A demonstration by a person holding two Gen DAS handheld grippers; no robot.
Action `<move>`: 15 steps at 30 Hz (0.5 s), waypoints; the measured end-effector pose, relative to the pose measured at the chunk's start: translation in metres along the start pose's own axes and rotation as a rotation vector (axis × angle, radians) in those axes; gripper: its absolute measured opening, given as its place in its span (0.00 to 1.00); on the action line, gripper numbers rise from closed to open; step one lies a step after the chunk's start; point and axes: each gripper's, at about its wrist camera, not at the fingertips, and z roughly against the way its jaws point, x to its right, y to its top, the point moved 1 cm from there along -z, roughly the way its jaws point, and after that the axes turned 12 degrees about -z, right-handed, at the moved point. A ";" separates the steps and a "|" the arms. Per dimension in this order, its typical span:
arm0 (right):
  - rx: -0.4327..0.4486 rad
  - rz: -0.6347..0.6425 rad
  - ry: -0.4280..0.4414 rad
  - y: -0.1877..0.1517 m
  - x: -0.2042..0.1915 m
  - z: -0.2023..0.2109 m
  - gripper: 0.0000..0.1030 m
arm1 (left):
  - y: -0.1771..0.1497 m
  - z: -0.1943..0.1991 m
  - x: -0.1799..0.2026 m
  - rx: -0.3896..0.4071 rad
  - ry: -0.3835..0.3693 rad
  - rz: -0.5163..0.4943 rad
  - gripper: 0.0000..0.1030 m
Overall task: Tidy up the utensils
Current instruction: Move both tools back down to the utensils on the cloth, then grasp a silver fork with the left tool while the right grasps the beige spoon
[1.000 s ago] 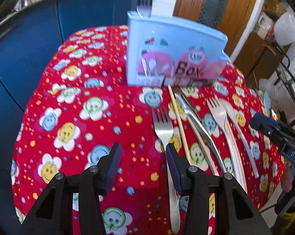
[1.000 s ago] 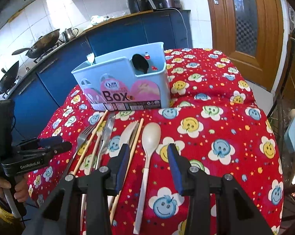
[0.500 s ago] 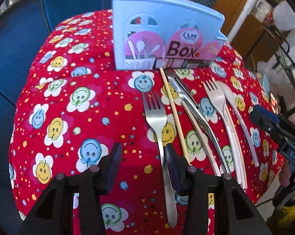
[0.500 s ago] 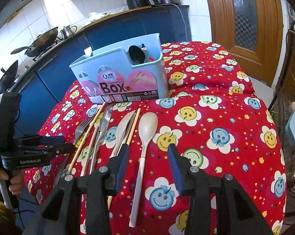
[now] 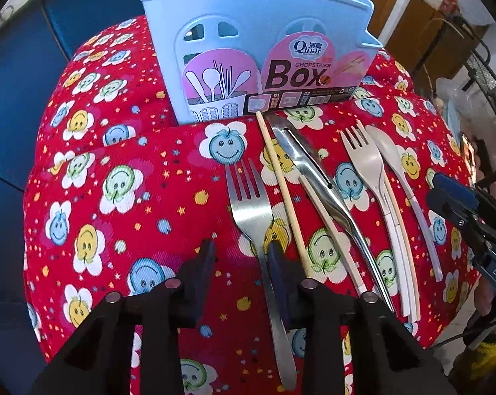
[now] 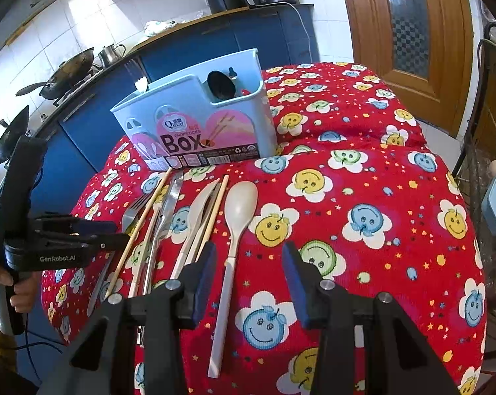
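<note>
Left gripper (image 5: 239, 256) just narrowing, jaws still apart astride handle of steel fork (image 5: 252, 212) on red smiley tablecloth (image 5: 116, 177); right gripper (image 6: 249, 263) spread, empty. Pale-blue holder (image 5: 254, 46) lettered "Qinar CHOPSTICKS Box".

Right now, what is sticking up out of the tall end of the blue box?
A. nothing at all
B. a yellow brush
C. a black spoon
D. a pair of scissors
C: in the right wrist view a black spoon stands bowl up in the taller end of the blue box.
</note>
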 end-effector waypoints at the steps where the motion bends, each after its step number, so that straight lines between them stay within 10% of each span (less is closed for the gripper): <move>1: -0.001 0.000 0.000 0.000 0.000 0.000 0.43 | 0.001 0.000 -0.001 0.000 -0.003 0.001 0.27; 6: -0.019 0.000 0.004 0.000 -0.001 -0.002 0.43 | 0.000 0.000 -0.009 0.030 -0.017 0.041 0.07; 15: -0.089 0.046 -0.026 0.002 -0.010 -0.006 0.43 | -0.024 0.006 -0.028 0.175 -0.099 0.142 0.07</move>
